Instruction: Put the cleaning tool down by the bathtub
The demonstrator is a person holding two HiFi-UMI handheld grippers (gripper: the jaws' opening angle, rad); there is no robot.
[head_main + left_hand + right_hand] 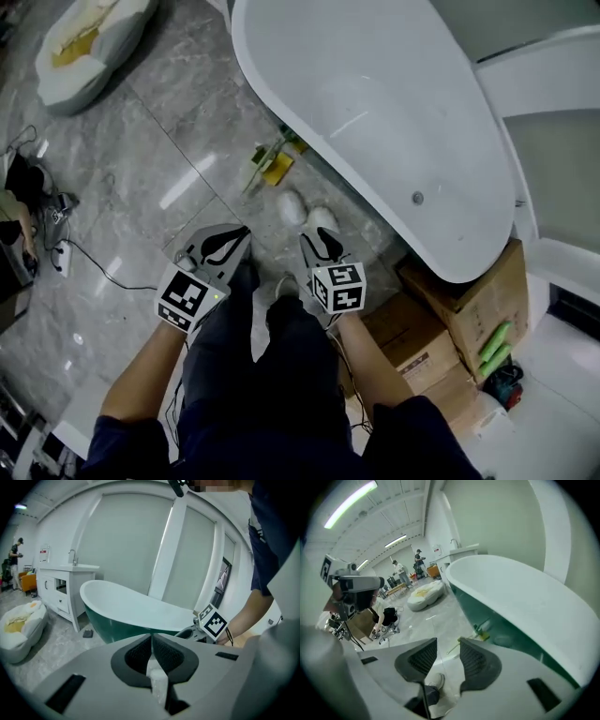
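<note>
Head view: left gripper [239, 234] closed, right gripper [319, 239] open; a white shoe [292, 204] might kick the yellow cleaning tool [275, 167] beside the white bathtub [375, 103]

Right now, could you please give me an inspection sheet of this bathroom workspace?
Surface: glossy grey marble floor.
Job's things: cleaning tool lying on the floor beside the bathtub.
Clutter: cardboard boxes; white cushion.
Grippers: left hand-held gripper jaws together; right hand-held gripper jaws apart, nothing between them.
Cables: black cable across the floor at left.
Surroundings: white vanity; people far off.
</note>
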